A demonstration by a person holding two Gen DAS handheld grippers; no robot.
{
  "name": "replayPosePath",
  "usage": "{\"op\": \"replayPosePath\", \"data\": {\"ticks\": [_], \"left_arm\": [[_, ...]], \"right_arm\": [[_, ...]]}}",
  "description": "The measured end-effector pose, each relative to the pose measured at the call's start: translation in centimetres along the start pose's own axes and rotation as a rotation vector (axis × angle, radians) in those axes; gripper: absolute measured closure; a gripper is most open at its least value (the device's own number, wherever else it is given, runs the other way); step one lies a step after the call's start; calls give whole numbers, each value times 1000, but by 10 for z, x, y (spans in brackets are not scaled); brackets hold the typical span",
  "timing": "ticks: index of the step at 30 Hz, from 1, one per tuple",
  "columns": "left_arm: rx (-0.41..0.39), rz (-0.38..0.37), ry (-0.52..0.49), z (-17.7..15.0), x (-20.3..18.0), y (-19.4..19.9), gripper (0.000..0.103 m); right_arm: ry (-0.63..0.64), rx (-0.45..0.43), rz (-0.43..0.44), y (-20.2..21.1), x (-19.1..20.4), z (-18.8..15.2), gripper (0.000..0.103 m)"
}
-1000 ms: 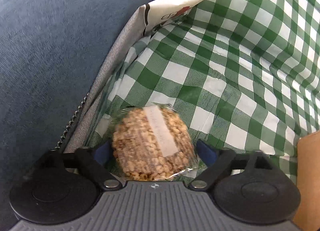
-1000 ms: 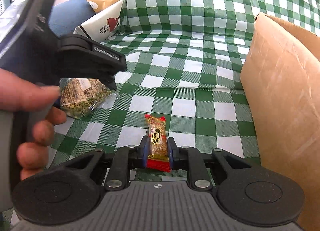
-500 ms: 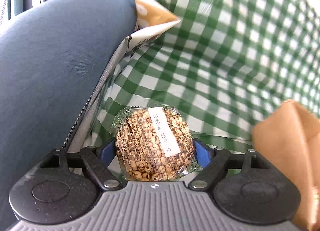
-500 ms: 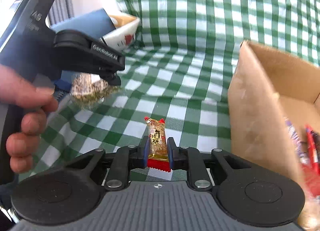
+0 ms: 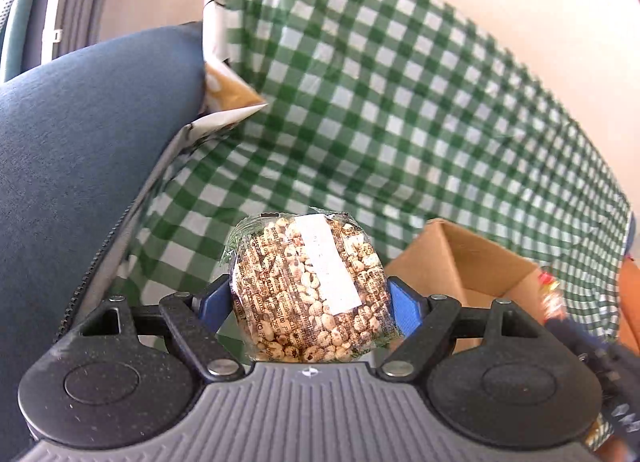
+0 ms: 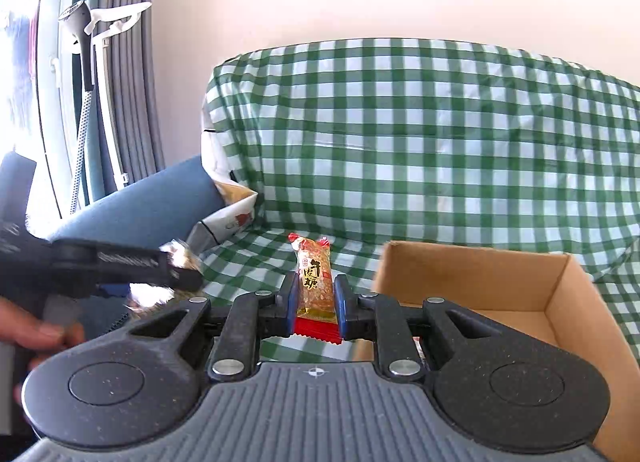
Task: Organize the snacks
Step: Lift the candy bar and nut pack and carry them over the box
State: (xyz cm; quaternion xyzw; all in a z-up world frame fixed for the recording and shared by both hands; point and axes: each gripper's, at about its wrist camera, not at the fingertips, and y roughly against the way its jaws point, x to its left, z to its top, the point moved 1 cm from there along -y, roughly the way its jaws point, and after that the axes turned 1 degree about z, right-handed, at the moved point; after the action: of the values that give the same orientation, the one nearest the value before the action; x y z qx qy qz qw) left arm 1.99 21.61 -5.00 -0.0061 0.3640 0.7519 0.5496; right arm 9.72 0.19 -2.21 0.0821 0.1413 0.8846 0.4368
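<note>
My left gripper [image 5: 310, 302] is shut on a round clear-wrapped puffed-grain cake [image 5: 308, 290] with a white label, its blue pads pressing both sides. It hangs above the green checked cloth [image 5: 400, 121], left of an open cardboard box [image 5: 460, 258]. My right gripper [image 6: 316, 300] is shut on a small red and gold candy [image 6: 314, 282], held upright just left of the cardboard box [image 6: 500, 274]. In the right wrist view the left gripper [image 6: 176, 266] shows at the left, blurred, with a hand [image 6: 36, 336] below it.
A blue cushion [image 5: 80, 165] and a white printed paper bag [image 5: 224, 117] lie at the left of the cloth-covered sofa. The sofa back [image 6: 440, 133] rises behind the box. Snack wrappers show blurred at the box's right edge [image 5: 552, 294]. A curtain and window frame [image 6: 92, 81] stand far left.
Both grippers rose from the cloth with their snacks and tilted upward. The cardboard box came into the left wrist view, and its open inside now faces the right wrist view.
</note>
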Motion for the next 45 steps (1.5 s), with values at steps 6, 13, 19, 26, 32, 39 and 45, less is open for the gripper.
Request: {"op": "replayPosePath", "data": {"ticks": [6, 13, 19, 26, 32, 39, 45], "left_arm": [[12, -25, -29, -7, -15, 0, 19], [3, -54, -57, -8, -23, -9, 19], [0, -71, -92, -11, -36, -15, 19], [-28, -91, -144, -15, -51, -15, 19], [-45, -111, -173, -18, -61, -14, 19], [-65, -132, -186, -17, -67, -13, 19], [-76, -150, -185, -16, -71, -13, 18]], "right_arm": [[49, -14, -29, 16, -22, -14, 84], [-3, -36, -100, 32, -58, -17, 84], [-20, -35, -127, 37, -67, -21, 84], [-39, -44, -148, 43, -72, -21, 84], [-47, -54, -163, 48, -74, -21, 84], [-49, -68, -175, 53, -79, -21, 84], [-53, -80, -189, 56, -83, -22, 84]]}}
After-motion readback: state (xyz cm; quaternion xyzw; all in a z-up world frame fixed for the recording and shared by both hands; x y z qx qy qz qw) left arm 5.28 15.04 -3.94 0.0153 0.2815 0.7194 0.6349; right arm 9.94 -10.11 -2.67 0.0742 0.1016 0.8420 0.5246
